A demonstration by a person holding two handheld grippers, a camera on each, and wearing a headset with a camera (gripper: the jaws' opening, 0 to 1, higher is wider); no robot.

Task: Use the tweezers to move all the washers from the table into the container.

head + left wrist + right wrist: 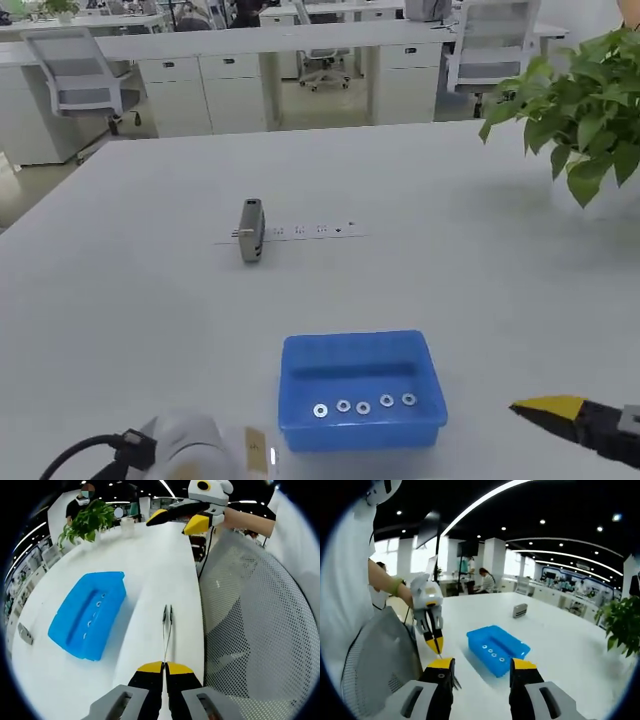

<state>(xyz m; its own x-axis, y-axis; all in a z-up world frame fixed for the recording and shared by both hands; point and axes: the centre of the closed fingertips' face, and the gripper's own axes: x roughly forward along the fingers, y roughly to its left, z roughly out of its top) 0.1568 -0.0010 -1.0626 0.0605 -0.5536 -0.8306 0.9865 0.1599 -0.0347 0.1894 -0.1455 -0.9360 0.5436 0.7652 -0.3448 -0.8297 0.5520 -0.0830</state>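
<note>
1. Left gripper (164, 667): jaws closed on tweezers (167, 630), pointing out over white table (160, 570).
2. Right gripper (482, 666): jaws wide apart, holding nothing.
3. Five washers (363, 406) lined up inside blue container (350, 345).

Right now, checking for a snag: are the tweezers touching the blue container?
Apart. The left gripper view shows the tweezers, clamped in the left gripper, with bare table between them and the blue container.

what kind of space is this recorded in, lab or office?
Most likely an open-plan office: rows of white desks with drawer units, swivel chairs, a potted plant, and a person seated at a far desk in the right gripper view.
</note>
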